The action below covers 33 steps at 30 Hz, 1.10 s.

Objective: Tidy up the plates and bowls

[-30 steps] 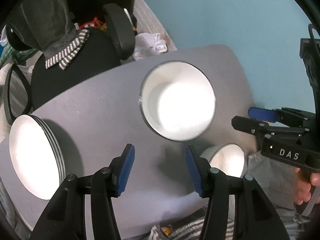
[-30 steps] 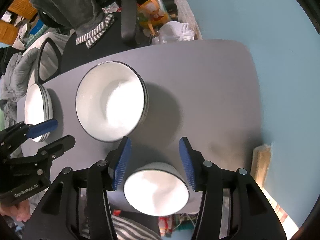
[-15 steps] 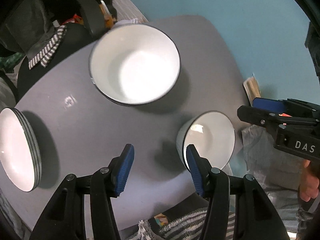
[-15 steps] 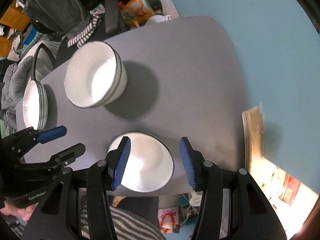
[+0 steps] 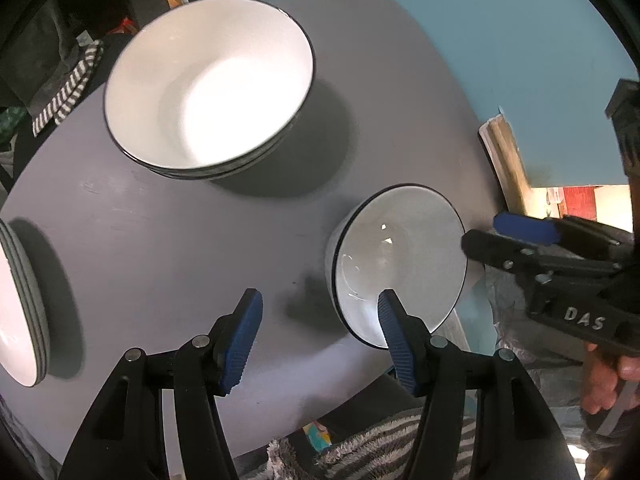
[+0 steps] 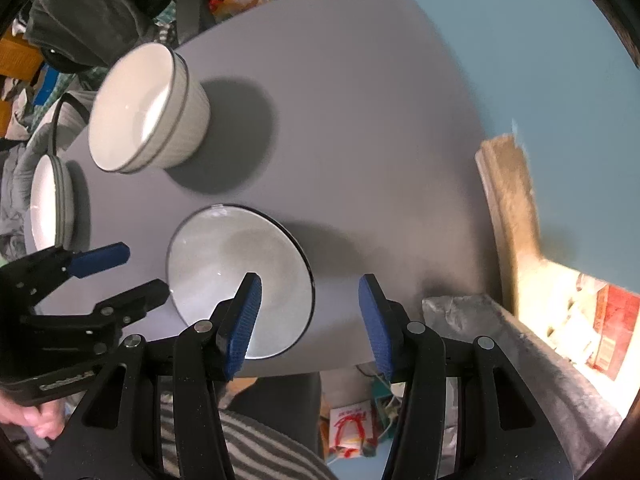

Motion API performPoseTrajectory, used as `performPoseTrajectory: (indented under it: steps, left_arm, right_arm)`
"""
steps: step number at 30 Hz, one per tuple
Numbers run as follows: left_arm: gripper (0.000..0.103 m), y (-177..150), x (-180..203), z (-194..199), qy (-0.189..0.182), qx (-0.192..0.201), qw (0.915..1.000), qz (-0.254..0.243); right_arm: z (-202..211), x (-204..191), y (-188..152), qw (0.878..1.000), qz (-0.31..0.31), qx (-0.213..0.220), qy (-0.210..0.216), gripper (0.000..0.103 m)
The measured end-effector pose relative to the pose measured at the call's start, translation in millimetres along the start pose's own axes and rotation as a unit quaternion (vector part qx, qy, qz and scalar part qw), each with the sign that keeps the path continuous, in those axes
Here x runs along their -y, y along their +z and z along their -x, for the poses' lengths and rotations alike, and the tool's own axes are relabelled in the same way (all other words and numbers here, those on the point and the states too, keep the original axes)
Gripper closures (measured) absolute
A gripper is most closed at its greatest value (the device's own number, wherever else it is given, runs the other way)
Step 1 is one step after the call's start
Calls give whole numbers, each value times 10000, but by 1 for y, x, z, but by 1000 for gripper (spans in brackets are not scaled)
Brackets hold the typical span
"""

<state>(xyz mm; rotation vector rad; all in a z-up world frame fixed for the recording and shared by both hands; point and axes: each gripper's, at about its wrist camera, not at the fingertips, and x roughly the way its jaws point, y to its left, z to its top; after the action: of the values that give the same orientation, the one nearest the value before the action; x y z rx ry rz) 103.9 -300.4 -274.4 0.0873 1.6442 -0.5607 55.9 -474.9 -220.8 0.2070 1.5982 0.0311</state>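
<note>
On table [image 5: 168, 240]: three bowl stacks, perhaps

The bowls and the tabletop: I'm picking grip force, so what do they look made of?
Single bowl: probably glazed ceramic, since it is glossy white with sharp glints and a dark rim line. Stacked bowls: same look. Tabletop: matte grey, probably painted or laminated board, with faint scuffs.

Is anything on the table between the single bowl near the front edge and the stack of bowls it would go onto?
Nothing visible. Only bare grey table lies between the single bowl and the bowl stack. The plate stack sits off to the side, clear of that path.
</note>
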Motion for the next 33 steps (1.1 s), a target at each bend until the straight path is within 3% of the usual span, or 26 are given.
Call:
performPoseTrajectory:
  steps: [17, 29, 30, 33]
  left_arm:
    - [41, 0, -14, -33, -121, -218, 9986, 473]
    - [41, -1, -13, -41, 83, -206, 9992, 320]
    - [42, -1, -13, -41, 109, -198, 9993, 297]
    - [57, -3, -12, -42, 160, -180, 9994, 243]
  right_arm:
    - [-36, 16, -8, 9990, -281, 15, 351, 53]
    - [-44, 2, -10, 9993, -172, -89, 334, 53]
    - [-45, 0, -10, 9993, -160, -94, 326, 53]
    - [-45, -5, -9, 9993, -116, -138, 334, 65]
